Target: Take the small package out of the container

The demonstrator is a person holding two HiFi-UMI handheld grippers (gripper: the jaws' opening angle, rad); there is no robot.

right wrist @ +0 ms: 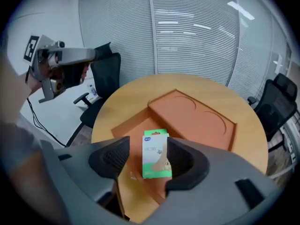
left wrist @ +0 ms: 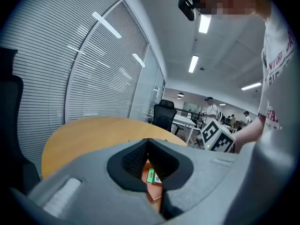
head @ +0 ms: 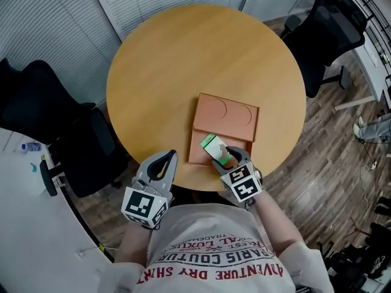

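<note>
An orange flat container (head: 226,118) lies on the round wooden table (head: 183,60), with two round hollows in its far part (right wrist: 197,116). A small green and white package (head: 213,145) stands tilted over the container's near part. My right gripper (head: 223,157) is open around the package (right wrist: 155,153), which leans on the right-hand pad with a gap to the other pad. My left gripper (head: 169,157) hangs at the table's near edge, shut and empty. Through a slit below its closed tips (left wrist: 148,143) I see the package (left wrist: 151,176).
Black office chairs stand at the far right (head: 324,29) and at the left (head: 61,115) of the table. A white desk (head: 24,212) runs along the left. Window blinds (right wrist: 197,27) lie beyond the table. The rest of the tabletop is bare wood.
</note>
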